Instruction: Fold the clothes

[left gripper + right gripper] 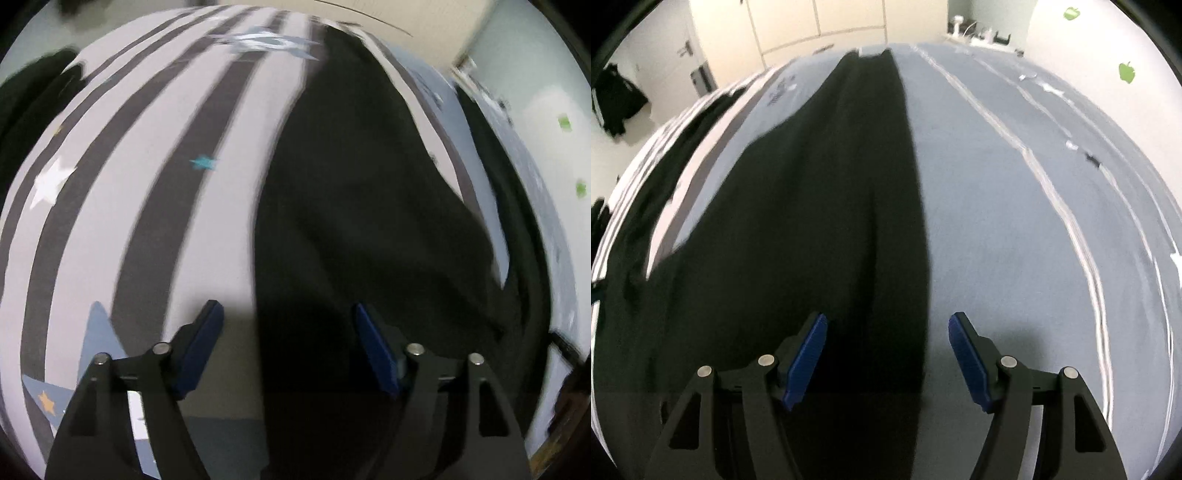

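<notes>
A long dark garment (351,184) lies flat along the bed, which is covered by a striped sheet with stars (147,184). My left gripper (287,315) hangs open just above the garment's left edge, with its blue pads apart and nothing pinched between them. In the right wrist view the same dark garment (831,203) runs away from me over the blue-grey part of the sheet (1015,221). My right gripper (888,321) is open over the garment's right edge, and its pads touch no cloth.
More dark clothing lies at the bed's left side (665,177) and shows in the left wrist view too (29,99). A black item hangs by the door (617,99). Pale cabinets (820,22) stand beyond the bed, and a wall with green stickers (1126,72) is on the right.
</notes>
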### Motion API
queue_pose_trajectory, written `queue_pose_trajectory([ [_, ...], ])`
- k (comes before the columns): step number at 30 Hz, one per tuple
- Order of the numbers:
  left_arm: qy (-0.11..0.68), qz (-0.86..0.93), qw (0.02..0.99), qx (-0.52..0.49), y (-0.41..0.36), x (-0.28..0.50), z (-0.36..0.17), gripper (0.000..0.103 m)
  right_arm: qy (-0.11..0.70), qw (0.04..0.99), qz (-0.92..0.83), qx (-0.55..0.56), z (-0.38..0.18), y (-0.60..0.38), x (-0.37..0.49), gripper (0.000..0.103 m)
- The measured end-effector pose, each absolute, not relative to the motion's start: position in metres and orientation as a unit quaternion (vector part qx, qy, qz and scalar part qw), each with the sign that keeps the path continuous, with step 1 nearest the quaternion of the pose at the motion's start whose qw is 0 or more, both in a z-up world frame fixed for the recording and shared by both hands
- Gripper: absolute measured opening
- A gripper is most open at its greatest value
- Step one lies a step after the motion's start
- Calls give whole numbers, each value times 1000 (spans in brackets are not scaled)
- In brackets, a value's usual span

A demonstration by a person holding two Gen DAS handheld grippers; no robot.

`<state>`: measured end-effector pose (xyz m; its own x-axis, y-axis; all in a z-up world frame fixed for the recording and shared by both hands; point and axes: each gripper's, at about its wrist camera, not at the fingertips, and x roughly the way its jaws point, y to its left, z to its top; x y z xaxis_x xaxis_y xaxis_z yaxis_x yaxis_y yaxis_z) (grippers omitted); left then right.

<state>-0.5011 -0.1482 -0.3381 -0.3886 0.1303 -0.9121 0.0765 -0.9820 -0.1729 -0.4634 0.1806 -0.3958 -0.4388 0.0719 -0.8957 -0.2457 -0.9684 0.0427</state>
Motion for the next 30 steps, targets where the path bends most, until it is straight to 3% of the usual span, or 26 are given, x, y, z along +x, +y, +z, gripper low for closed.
queue_pose_trajectory([
  [1, -81, 828, 30, -555, -141, -500, -338, 26, 88, 97, 841, -525, -399, 179, -458, 65],
  [3, -66, 828, 48, -555, -133, -499, -336, 6, 114, 110, 833, -530, -406, 183, -448, 65],
  [11, -53, 834, 8, -549, -174, -492, -318, 4, 159, 124, 818, -539, -415, 191, -432, 65],
  [12, -60, 829, 12, -555, -178, -491, -320, 7, 155, 122, 816, -543, -416, 189, -430, 65],
  [14, -70, 822, 18, -564, -184, -488, -323, 20, 147, 117, 815, -549, -418, 183, -425, 65],
  [16, -73, 829, 13, -555, -183, -483, -316, 42, 144, 111, 813, -553, -419, 179, -418, 65],
  [19, -86, 837, -5, -541, -177, -465, -302, 58, 141, 104, 809, -560, -420, 172, -403, 65],
  [22, -84, 831, -7, -549, -166, -440, -304, 64, 137, 99, 806, -567, -421, 163, -383, 65],
  [30, -86, 800, -22, -593, -150, -358, -328, 65, 145, 80, 792, -588, -424, 139, -328, 65],
])
